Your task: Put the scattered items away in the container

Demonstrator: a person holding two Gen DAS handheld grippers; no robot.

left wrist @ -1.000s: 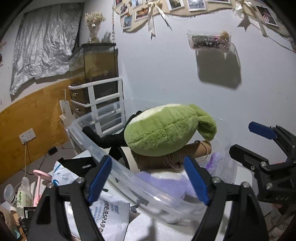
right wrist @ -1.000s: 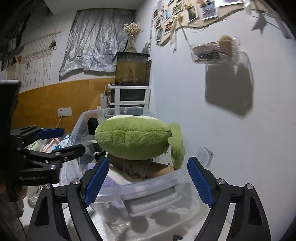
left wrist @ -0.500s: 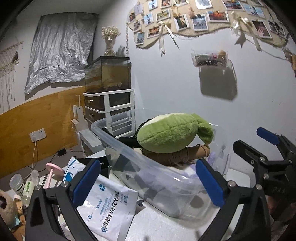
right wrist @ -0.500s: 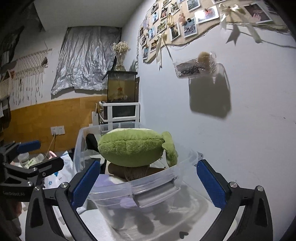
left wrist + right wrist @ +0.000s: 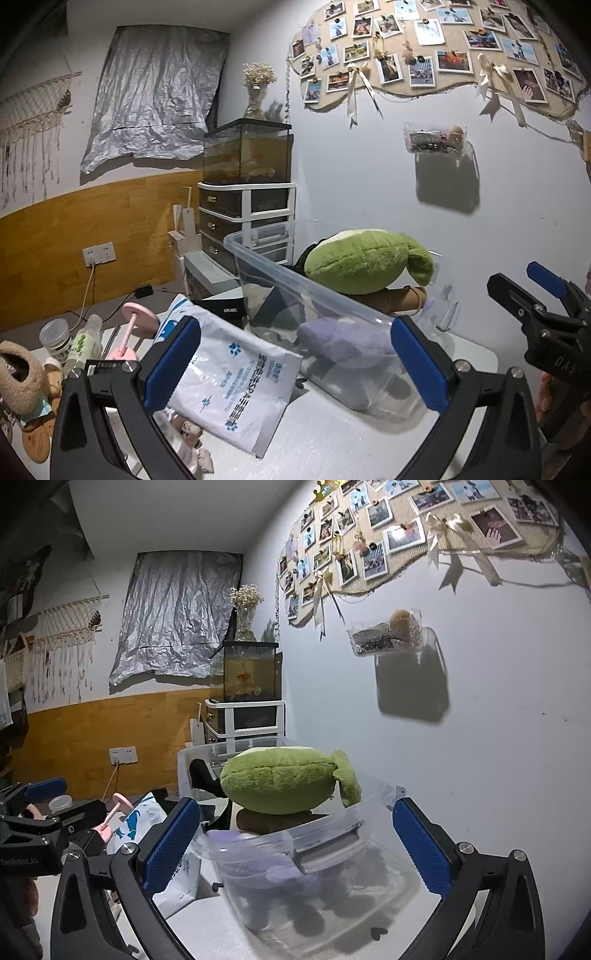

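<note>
Both the left gripper (image 5: 295, 354) and right gripper (image 5: 295, 834) hung wide apart and empty near the clear container (image 5: 332, 834), where the soft, light green plush (image 5: 280, 784) looked easiest pinched mid-body.

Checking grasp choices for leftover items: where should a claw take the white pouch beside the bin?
Probably the white pouch's near free corner, approached from the left claw's side. It lies flat, its far end against the clear bin, so only that overhanging edge offers purchase.
</note>
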